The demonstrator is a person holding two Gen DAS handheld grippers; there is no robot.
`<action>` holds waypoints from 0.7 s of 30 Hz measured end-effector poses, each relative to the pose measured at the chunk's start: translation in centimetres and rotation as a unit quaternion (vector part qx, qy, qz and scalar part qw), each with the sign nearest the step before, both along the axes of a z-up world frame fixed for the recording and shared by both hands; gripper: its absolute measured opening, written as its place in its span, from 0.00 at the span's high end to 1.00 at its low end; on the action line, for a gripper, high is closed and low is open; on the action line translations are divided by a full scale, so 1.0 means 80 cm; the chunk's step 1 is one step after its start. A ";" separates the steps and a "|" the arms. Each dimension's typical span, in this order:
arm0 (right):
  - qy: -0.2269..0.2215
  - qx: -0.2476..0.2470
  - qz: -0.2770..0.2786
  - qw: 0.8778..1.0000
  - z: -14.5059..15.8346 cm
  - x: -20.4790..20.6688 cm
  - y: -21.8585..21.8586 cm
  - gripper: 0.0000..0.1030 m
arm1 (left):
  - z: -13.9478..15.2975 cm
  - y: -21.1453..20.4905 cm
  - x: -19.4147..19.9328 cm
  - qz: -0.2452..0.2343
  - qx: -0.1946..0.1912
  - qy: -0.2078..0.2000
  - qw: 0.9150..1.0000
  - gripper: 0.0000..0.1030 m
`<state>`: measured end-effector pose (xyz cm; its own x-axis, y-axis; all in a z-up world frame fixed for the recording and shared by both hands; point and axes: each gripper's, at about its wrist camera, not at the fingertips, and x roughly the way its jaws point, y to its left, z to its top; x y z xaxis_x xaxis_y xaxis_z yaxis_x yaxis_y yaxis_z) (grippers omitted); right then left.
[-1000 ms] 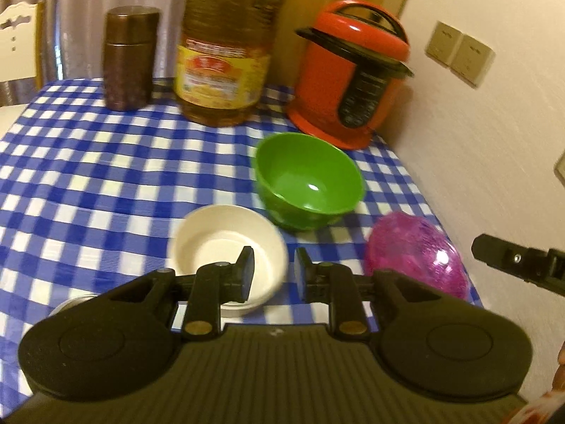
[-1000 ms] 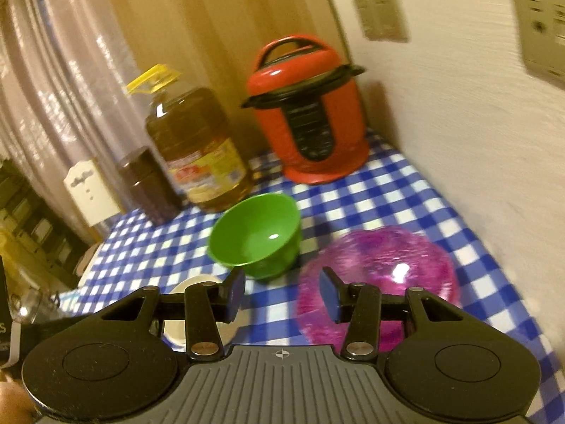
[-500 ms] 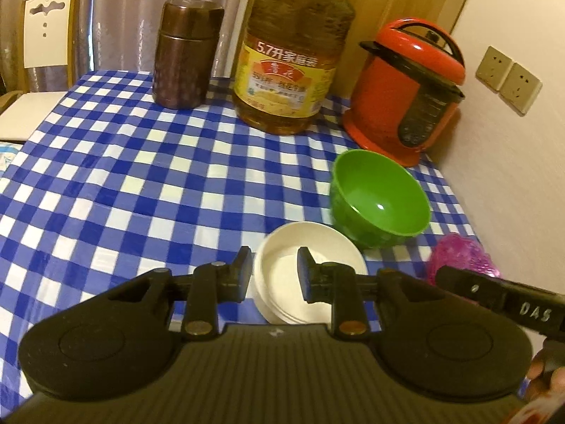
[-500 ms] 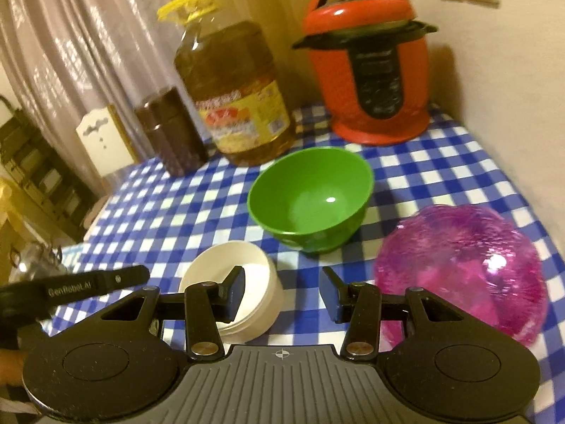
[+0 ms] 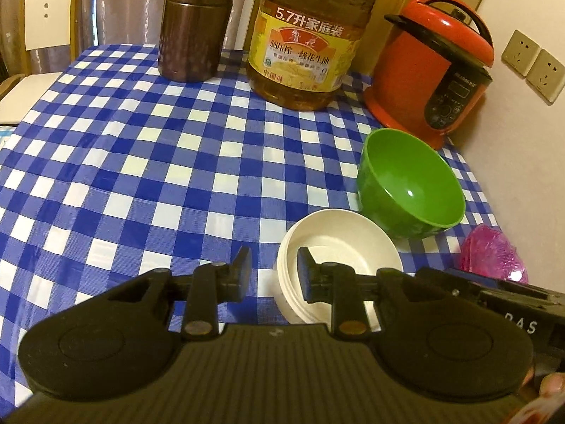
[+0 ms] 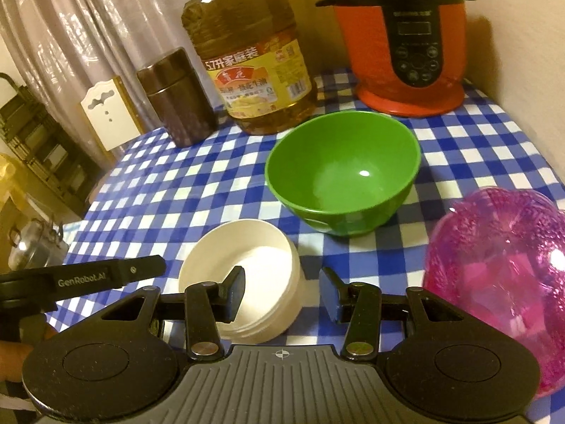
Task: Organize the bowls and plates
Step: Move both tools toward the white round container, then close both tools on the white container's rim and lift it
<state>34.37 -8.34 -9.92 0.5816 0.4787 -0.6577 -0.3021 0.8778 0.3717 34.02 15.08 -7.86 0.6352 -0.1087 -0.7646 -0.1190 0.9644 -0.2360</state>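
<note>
Both grippers are down low over the checked tablecloth (image 5: 148, 176), and the white bowl (image 5: 339, 243) is the one in the middle of it all. The left gripper (image 5: 272, 268) has its jaws set narrow with a clear gap, nothing pinched between them. In its own view the left rim of the white bowl sits right in that gap: the right finger lies in front of the bowl's hollow, the left finger is outside over the cloth. Whether either pad touches the rim, I cannot tell.

Over to the right gripper (image 6: 282, 291): jaws at a middling width, nothing clamped. From its view the right wall of the white bowl (image 6: 243, 265) sits between the fingers, the left finger in front of the bowl's inside, the right finger clear of it over the cloth. So each gripper straddles one side of the bowl.

Just behind the white bowl stands the green bowl (image 6: 342, 173), upright and empty, very close to it. To the right lies the pink dish (image 6: 501, 268), apart from both bowls, near the wall. At the back stand a brown canister (image 5: 194, 24), a big oil bottle (image 5: 307, 42) and a red cooker (image 5: 434, 67).
</note>
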 end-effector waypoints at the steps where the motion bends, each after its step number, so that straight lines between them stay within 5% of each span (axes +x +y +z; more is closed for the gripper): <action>1: 0.002 0.001 0.003 1.000 -0.001 0.002 0.002 0.55 | -0.002 0.000 0.001 -0.001 -0.001 0.001 1.000 0.76; 21: 0.038 0.023 0.022 0.999 -0.028 0.038 0.019 0.55 | -0.033 -0.005 0.034 -0.010 -0.011 0.032 0.999 0.76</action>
<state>37.42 -6.79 -12.18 0.5084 0.5334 -0.6761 -0.3096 0.8458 0.4345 36.73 14.68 -10.47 0.5827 -0.1384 -0.8008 -0.1149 0.9615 -0.2497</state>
